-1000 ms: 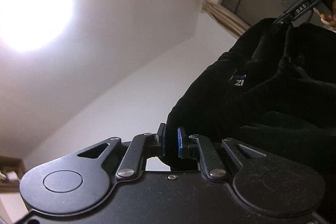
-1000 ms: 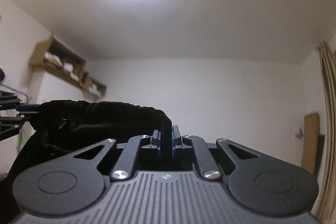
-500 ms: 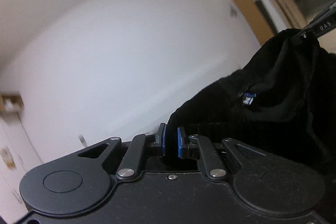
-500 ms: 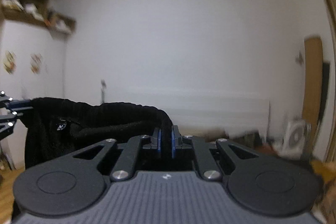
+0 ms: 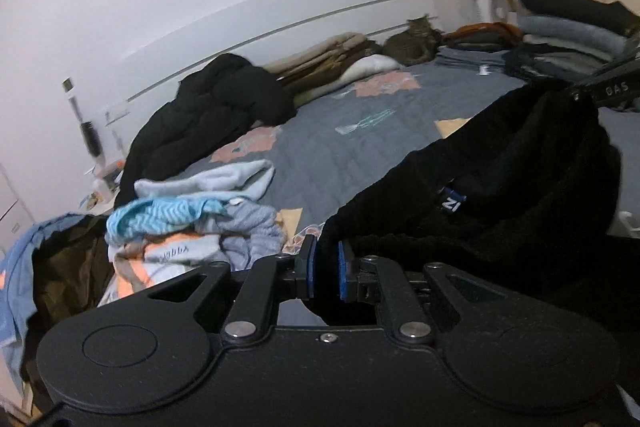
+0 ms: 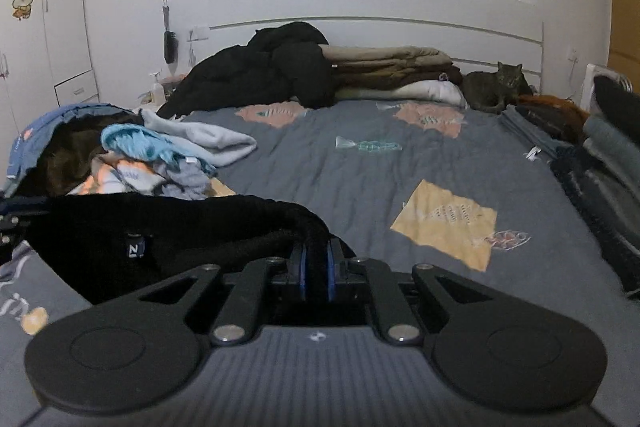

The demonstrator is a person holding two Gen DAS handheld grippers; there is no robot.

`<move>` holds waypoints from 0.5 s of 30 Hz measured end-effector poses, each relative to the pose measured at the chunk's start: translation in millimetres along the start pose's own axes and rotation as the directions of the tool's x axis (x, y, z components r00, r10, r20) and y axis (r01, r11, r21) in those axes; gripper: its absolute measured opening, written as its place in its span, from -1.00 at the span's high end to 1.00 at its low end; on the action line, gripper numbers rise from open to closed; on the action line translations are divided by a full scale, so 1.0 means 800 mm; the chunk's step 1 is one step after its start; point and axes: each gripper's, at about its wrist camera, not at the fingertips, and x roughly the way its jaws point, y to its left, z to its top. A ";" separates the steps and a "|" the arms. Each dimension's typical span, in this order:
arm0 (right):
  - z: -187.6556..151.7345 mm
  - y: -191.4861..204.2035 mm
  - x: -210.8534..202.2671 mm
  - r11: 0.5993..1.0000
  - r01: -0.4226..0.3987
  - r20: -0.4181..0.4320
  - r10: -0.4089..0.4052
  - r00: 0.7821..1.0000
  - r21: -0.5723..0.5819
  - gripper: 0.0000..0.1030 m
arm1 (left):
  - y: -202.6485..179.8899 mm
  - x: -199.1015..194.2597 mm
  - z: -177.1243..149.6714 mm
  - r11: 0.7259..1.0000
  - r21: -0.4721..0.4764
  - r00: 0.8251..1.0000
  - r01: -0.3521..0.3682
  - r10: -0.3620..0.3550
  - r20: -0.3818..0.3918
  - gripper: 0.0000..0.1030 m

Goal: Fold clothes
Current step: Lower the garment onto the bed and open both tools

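A: Nearest first: what do the fingers have?

B: The left gripper (image 5: 324, 269) pinches one corner of the black garment (image 5: 500, 195), its fingers just beginning to ease apart with cloth between them. The right gripper (image 6: 316, 273) clamps the other corner, nearly closed.

A: And how does the garment lie?

B: Its long edge stretches sideways between the two grippers, sagging in the middle, hanging low over the grey bed (image 6: 360, 179). Neither hand is nearer; the open bedspread lies straight ahead.

A: Further off?

B: An unfolded heap (image 6: 152, 155) lies left, folded stacks (image 5: 568, 39) right, and a cat (image 6: 498, 87) by the headboard.
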 end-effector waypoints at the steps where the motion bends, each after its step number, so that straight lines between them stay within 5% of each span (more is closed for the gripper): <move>1: -0.005 -0.002 0.007 1.000 0.004 0.019 -0.004 1.000 0.004 0.78 | -0.001 0.011 0.001 1.000 -0.028 1.000 -0.001 0.000 -0.016 0.67; 3: -0.005 -0.012 0.017 1.000 0.001 0.041 -0.002 0.999 0.019 0.73 | 0.010 0.027 -0.009 0.999 -0.054 1.000 0.008 -0.008 -0.018 0.47; 5: 0.000 -0.021 0.023 0.999 -0.016 0.059 0.013 0.998 0.046 0.58 | 0.016 0.005 -0.024 0.999 -0.038 1.000 -0.005 0.005 0.011 -0.03; 6: 0.005 -0.026 0.025 0.998 -0.028 0.067 0.024 0.997 0.062 0.41 | 0.016 0.011 -0.028 0.999 -0.039 1.000 0.009 -0.009 0.016 -0.13; 7: 0.009 -0.032 0.026 0.996 -0.042 0.079 0.036 0.996 0.077 0.09 | 0.015 0.017 -0.032 0.999 -0.041 0.999 0.025 -0.024 0.022 -0.17; 10: 0.020 -0.047 0.012 0.994 -0.072 0.111 0.062 0.992 0.086 -0.32 | 0.012 -0.012 -0.037 0.997 -0.052 0.999 0.048 -0.047 0.025 -0.21; 15: 0.010 -0.053 -0.055 0.993 -0.114 0.066 0.112 0.992 0.027 -0.44 | -0.006 -0.081 -0.068 0.986 -0.092 0.990 0.136 -0.131 0.055 -0.28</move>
